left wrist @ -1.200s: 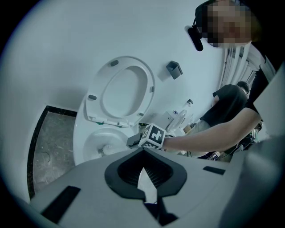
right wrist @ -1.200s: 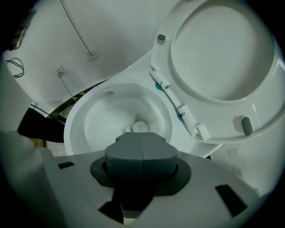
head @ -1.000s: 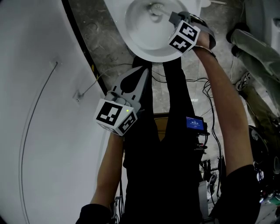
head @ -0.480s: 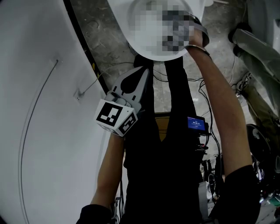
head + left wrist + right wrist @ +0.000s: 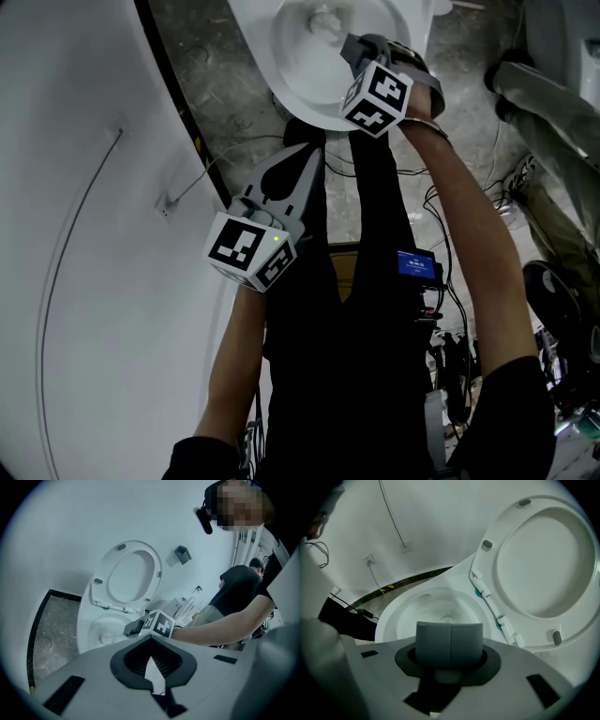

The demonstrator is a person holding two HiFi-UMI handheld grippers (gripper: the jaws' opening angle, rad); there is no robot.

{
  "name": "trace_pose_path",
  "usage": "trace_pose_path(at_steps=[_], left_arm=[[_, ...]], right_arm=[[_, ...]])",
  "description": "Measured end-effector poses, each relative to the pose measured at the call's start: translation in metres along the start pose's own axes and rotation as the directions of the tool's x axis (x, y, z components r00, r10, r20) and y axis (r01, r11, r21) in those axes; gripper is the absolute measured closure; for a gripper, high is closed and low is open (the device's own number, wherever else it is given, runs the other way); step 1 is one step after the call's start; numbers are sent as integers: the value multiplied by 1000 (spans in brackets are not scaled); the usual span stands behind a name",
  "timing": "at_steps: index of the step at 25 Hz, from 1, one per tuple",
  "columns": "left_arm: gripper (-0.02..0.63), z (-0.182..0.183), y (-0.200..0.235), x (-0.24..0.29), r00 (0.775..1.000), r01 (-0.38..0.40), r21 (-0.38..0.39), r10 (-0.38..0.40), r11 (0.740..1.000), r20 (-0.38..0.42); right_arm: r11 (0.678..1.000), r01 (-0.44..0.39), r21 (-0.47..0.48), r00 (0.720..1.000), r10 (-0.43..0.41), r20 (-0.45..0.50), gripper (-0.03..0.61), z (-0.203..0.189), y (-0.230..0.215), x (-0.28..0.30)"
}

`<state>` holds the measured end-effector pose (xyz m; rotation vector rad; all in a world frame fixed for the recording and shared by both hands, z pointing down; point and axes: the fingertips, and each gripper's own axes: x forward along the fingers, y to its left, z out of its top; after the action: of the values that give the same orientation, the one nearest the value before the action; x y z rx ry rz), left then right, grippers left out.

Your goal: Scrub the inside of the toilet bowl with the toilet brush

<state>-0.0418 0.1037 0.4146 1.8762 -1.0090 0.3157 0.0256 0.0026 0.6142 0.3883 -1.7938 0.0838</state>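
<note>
The white toilet bowl [image 5: 281, 75] is at the top of the head view, with its seat and lid [image 5: 543, 564] raised. My right gripper [image 5: 349, 45] hangs over the bowl's right side and points down into it. In the right gripper view its grey pads [image 5: 433, 641] meet along a seam above the bowl [image 5: 412, 613], so it is shut. A short grey stub shows just below the pads, and I cannot tell what it is. No toilet brush shows in any view. My left gripper [image 5: 312, 155] is held lower, over the floor short of the bowl, shut with nothing in it.
A curved white wall [image 5: 94, 234] with a black base strip runs down the left. Cables [image 5: 441, 187] trail over the grey floor on the right. A small device with a blue screen [image 5: 417, 264] hangs at my waist. Another person [image 5: 239, 588] stands beyond the toilet.
My right gripper has shifted a little left and nearer over the bowl. The left gripper has stayed where it was.
</note>
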Motion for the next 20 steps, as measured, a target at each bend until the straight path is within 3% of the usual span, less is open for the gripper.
trace_pose_path(at_steps=[10,20], left_arm=[[603,1,-6,-6,1000,16,11,-16,1000,7],[603,5,-16,4,1000,14,27,-14,1000,-2]], right_arm=[[996,-77,45,997,76,34,420,-11,54,-33],[985,-165,47,986,164,23,419,-46,85,-56]])
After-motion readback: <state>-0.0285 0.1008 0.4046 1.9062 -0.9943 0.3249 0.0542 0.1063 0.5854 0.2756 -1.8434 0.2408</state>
